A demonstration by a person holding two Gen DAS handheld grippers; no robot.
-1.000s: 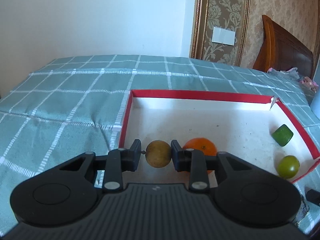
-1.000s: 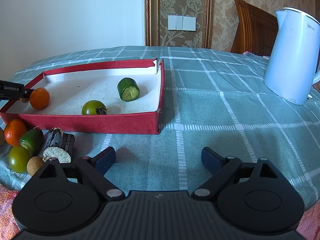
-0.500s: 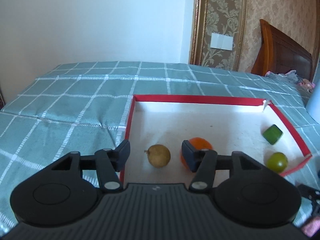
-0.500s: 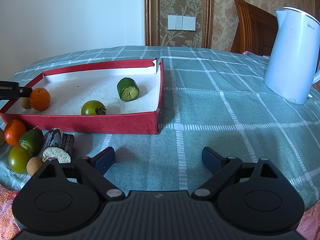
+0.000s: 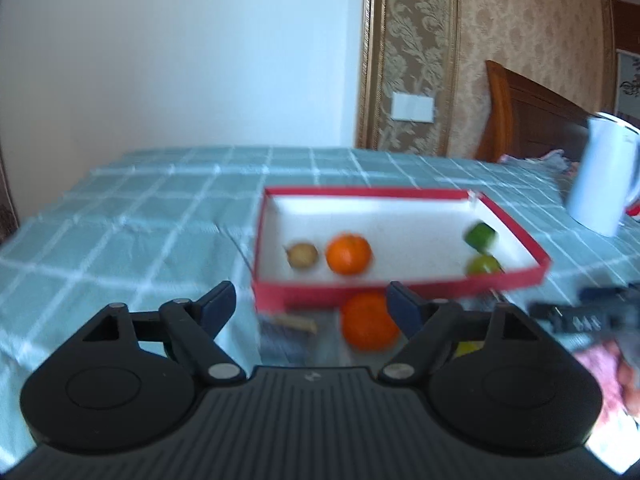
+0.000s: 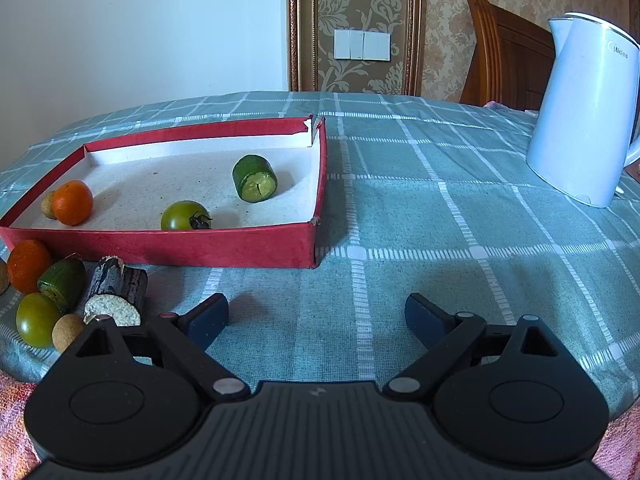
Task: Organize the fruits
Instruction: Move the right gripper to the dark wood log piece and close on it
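Red tray holding brown fruit beside orange; left gripper opening (nothing between jaws), right gripper wide apart, empty.

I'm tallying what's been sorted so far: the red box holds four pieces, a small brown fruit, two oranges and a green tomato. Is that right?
Not quite. The right wrist view shows only one orange in the red box; the fourth piece is a cut green cucumber chunk. The small brown fruit and green tomato are there as you said. A second orange lies outside the box.
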